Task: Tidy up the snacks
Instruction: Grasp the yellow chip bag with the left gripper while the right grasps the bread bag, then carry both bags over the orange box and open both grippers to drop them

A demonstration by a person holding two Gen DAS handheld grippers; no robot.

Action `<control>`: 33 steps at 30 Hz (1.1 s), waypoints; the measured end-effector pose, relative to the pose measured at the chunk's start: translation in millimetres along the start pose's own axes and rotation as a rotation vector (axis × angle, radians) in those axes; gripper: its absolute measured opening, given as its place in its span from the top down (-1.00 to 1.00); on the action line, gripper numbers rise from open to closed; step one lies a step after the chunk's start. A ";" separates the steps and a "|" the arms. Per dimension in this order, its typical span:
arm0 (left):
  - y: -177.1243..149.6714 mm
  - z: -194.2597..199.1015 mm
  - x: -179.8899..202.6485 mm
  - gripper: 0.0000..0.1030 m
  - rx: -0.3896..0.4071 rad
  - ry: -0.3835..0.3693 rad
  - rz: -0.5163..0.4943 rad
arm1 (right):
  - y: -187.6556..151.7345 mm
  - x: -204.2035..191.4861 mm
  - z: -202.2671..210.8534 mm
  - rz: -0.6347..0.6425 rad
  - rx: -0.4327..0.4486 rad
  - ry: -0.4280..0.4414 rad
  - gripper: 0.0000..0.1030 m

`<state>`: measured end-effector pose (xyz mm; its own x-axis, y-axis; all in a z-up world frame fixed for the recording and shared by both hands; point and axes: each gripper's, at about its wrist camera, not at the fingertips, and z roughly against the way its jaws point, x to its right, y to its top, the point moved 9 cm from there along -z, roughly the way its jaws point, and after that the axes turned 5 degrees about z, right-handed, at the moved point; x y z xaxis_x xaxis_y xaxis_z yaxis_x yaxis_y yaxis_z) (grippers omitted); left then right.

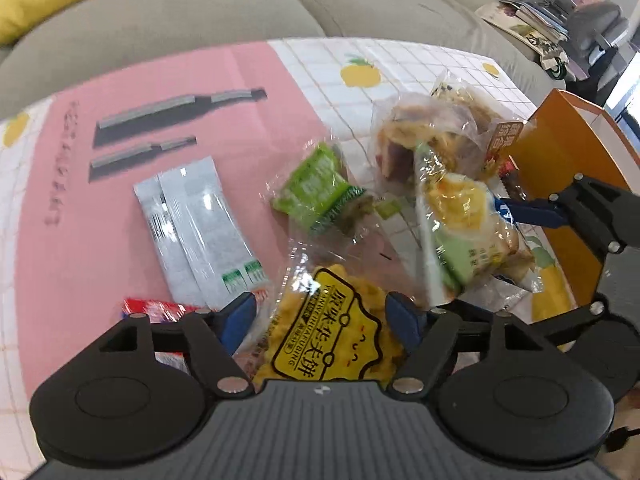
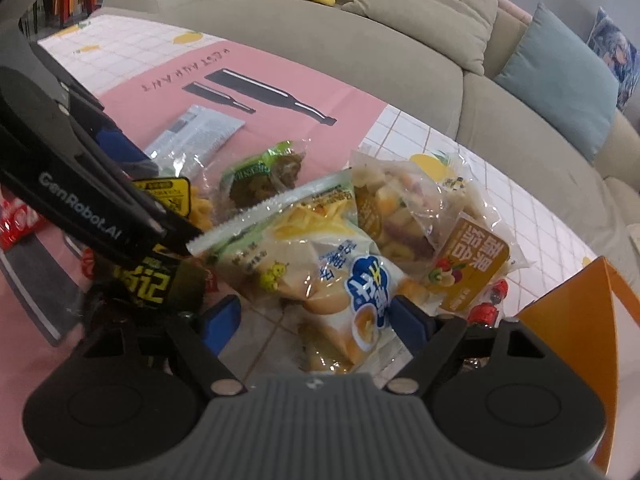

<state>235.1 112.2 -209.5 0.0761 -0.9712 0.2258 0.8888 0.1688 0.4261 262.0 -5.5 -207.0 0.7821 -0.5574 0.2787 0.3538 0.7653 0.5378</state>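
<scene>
A: Start at the left gripper (image 1: 320,314) – what's in it?

B: Nothing gripped. Its blue-padded jaws stand wide, one on each side of a clear packet of yellow waffle biscuits (image 1: 336,332) with a yellow label reading 原味华夫饼. Whether the pads touch the wrapper I cannot tell.

A: And the right gripper (image 2: 316,320)?

B: Also spread wide, straddling a white and clear bag of pale round pastries (image 2: 320,276) with blue lettering I can't read. Not clamped on it as far as I can see.

A: What lies around them?

B: On the pink printed mat (image 1: 120,100), showing two dark bottles, lie two white stick sachets (image 1: 200,232) side by side and a green wrapped snack (image 1: 316,192). Behind the pastry bag sits a clear bag of mixed dried fruit pieces (image 2: 400,208) with an orange label, 综合蔬果. At the right is an orange box (image 2: 576,320). The left gripper's black arm in the right wrist view reads GenRobot.AI. A beige sofa (image 1: 200,4) is beyond the table
</scene>
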 end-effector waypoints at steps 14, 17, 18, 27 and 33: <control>-11.2 23.3 9.1 0.37 0.081 0.031 0.165 | -5.5 2.8 20.9 -0.117 0.007 0.011 0.37; -14.1 32.8 14.0 0.49 0.114 0.044 0.189 | -9.9 -0.2 30.8 -0.167 -0.004 0.031 0.39; -14.7 36.5 14.6 0.52 0.127 0.052 0.199 | -12.1 -1.4 33.9 -0.186 -0.008 0.036 0.40; -18.9 79.7 22.0 0.60 0.246 0.126 0.235 | -21.1 -6.0 63.7 -0.281 -0.005 0.069 0.42; -24.3 112.4 27.5 0.62 0.307 0.143 0.261 | -23.6 -5.6 91.0 -0.302 0.029 0.083 0.43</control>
<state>164.8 100.4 -115.3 0.3616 -0.8994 0.2458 0.6577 0.4329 0.6164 202.7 -49.8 -148.8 0.6832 -0.7292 0.0376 0.5628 0.5587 0.6092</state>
